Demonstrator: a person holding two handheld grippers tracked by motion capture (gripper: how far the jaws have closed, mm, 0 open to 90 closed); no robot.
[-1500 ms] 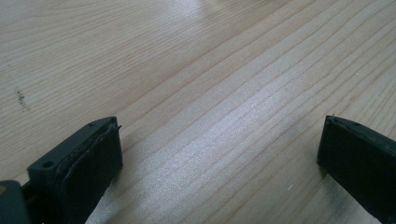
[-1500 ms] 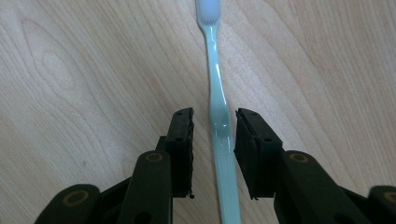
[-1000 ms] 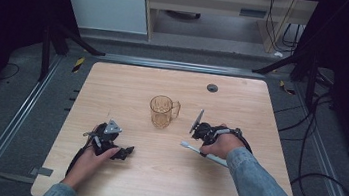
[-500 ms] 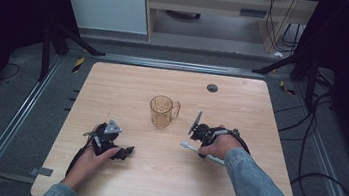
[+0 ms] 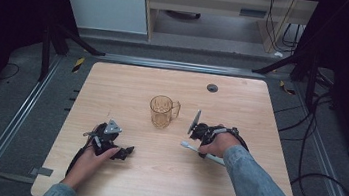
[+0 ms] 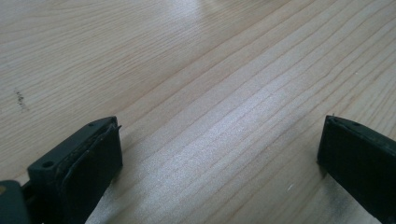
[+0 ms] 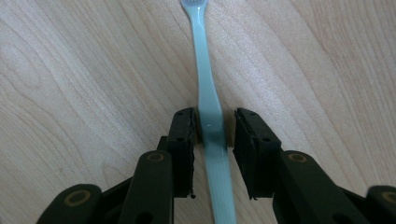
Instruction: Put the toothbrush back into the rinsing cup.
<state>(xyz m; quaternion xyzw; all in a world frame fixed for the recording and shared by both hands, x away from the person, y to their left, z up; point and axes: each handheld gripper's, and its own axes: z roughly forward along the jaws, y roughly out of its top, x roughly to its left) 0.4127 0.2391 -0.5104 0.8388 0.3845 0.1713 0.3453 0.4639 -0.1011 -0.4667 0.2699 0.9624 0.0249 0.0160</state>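
A pale mint toothbrush lies flat on the wooden table, right of centre. My right gripper points down at it with its jaws on either side of the handle. The left pad is right against the handle and a thin gap shows at the right pad. In the high view that gripper sits under the person's right hand. My left gripper rests at the front left, jaws wide open over bare wood. An amber see-through mug stands upright at the table's middle.
A small black round grommet sits in the tabletop toward the far edge. Cables trail from both grippers. Dark floor, rails and stand legs surround the table, with a white cabinet beyond it.
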